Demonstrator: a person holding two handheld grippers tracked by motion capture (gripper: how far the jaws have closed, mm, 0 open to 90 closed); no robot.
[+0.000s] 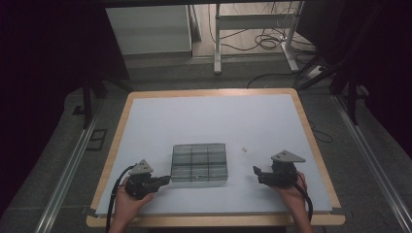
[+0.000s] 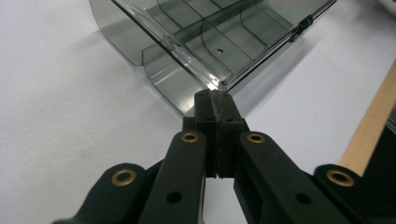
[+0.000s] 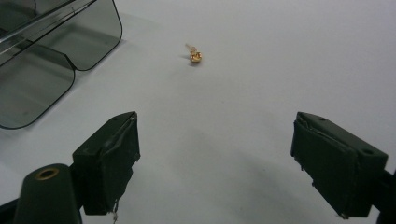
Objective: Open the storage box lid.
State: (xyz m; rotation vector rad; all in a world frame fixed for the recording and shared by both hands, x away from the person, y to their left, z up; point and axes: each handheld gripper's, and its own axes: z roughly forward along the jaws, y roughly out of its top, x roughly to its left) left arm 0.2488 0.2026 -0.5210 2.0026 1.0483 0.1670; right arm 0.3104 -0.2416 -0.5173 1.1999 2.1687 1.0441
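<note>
The left gripper (image 1: 164,181), jaws pressed together, touches the near-left corner of the box (image 1: 199,164) at mid-tabletop (image 1: 218,116). Right of it lies a tiny gold stud (image 1: 245,149): light, slippery, best pinched across its head. The right gripper (image 1: 258,174) waits spread nearby.

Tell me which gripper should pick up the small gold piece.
Probably the right gripper: its jaws stand open, facing the gold piece. The left gripper is shut at the compartment box.

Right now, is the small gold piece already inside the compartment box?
No: in the right gripper view the small gold piece lies on the bare white table, apart from the compartment box.
</note>
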